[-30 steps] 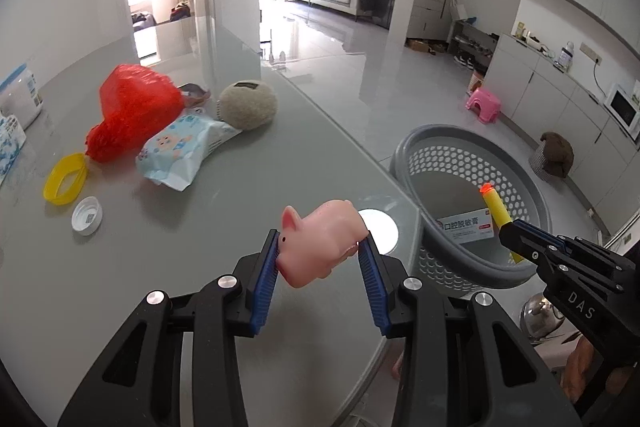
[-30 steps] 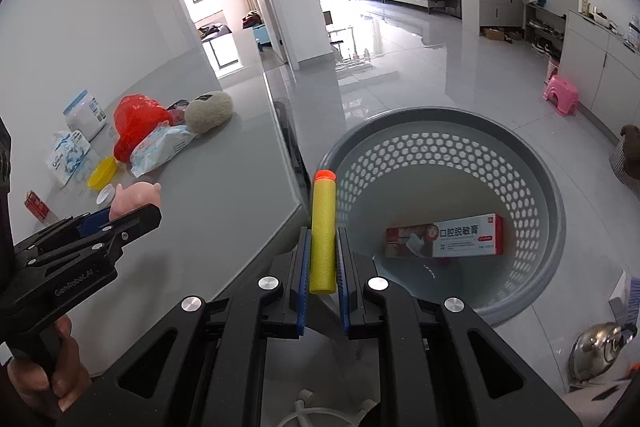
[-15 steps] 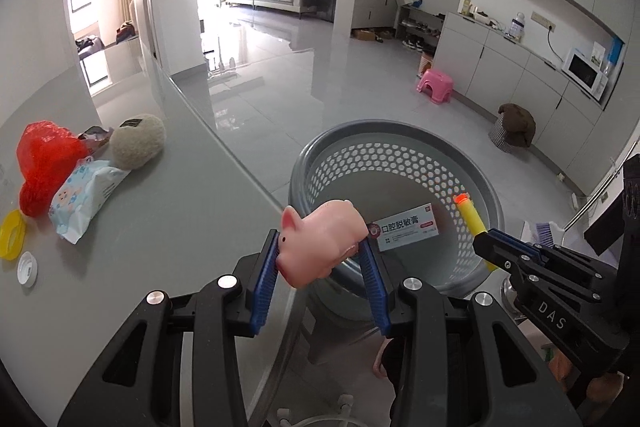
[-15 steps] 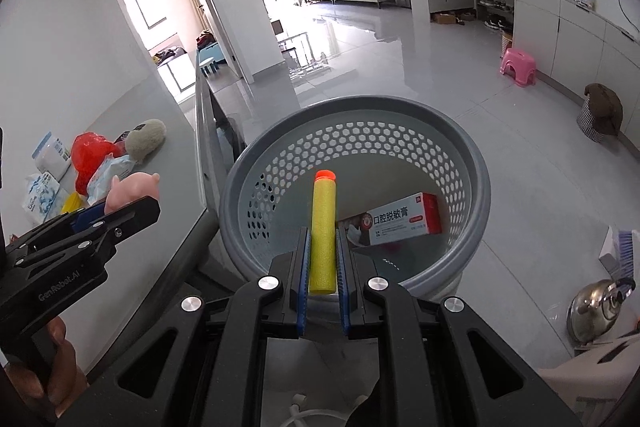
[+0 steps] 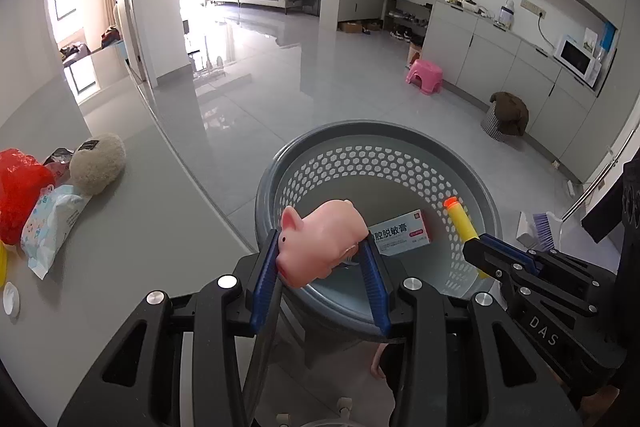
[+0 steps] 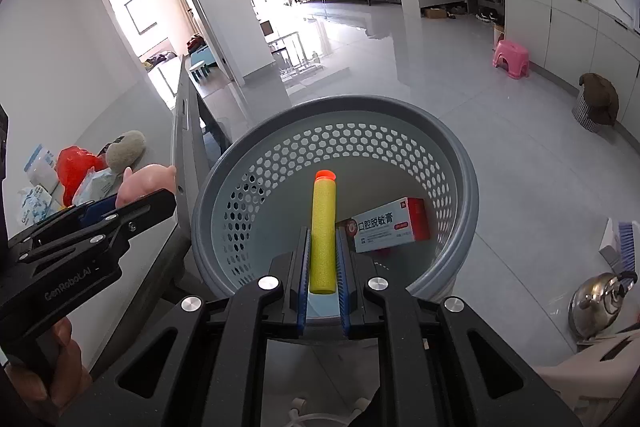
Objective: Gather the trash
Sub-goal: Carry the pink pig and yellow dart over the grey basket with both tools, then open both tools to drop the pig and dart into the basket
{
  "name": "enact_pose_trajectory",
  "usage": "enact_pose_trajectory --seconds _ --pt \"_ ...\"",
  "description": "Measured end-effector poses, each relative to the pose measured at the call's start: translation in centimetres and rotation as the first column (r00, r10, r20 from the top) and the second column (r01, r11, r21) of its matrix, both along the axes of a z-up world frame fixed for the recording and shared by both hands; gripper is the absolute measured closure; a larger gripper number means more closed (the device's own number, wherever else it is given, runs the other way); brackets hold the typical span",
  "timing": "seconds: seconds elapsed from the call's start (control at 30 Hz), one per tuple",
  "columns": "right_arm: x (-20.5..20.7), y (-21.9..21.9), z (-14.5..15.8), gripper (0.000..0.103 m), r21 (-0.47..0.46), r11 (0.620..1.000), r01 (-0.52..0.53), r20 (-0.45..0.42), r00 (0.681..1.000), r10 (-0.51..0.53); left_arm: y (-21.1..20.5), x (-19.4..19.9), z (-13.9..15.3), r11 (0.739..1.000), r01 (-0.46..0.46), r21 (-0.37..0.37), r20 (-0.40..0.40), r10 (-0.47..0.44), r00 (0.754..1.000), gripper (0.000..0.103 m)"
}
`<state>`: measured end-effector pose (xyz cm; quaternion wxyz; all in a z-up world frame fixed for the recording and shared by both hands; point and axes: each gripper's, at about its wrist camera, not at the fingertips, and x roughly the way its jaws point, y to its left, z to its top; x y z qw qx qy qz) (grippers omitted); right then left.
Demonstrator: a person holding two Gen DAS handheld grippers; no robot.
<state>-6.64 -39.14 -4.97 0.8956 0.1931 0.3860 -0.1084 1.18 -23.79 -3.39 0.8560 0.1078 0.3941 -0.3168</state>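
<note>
A pink rubber pig (image 5: 320,243) is clamped between the blue pads of my left gripper (image 5: 322,247), held over the near rim of a grey perforated basket (image 5: 400,143). My right gripper (image 6: 323,239) is shut on a yellow foam dart (image 6: 323,227) with an orange tip, hanging above the basket (image 6: 452,147). A red and white box (image 6: 390,225) lies on the basket floor. From the right wrist view the pig (image 6: 146,181) and the left gripper (image 6: 132,203) show at the left, by the table edge.
On the grey table (image 5: 132,239) lie a red bag (image 5: 20,195), a wipes pack (image 5: 52,223), a beige plush ball (image 5: 98,163) and a white cap (image 5: 10,301). A pink stool (image 5: 425,75), a kettle (image 6: 600,299) and a brush (image 5: 536,225) stand on the floor.
Both grippers have swung away from the table toward the basket. The pig now hangs over the basket rim and the dart over its inside. Neither grip has altered.
</note>
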Motion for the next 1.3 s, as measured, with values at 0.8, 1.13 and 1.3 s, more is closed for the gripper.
enact_pose_trajectory --seconds 0.8,1.13,1.3 --pt "2.9 -2.0 -3.0 0.091 0.047 0.999 0.014 -0.052 0.999 -0.012 -2.9 2.7 -2.8 0.999 0.026 0.032 -0.072 -0.024 0.997 0.064" --pt "2.9 -2.3 -3.3 0.091 0.058 0.998 0.026 -0.042 0.999 -0.024 -3.4 2.8 -2.8 0.999 0.019 0.043 -0.079 -0.015 0.997 0.063" --pt "2.3 -2.9 -3.2 0.073 0.069 0.997 0.043 -0.026 0.999 -0.041 -3.6 2.6 -2.7 0.999 0.015 0.041 -0.075 -0.012 0.997 0.048"
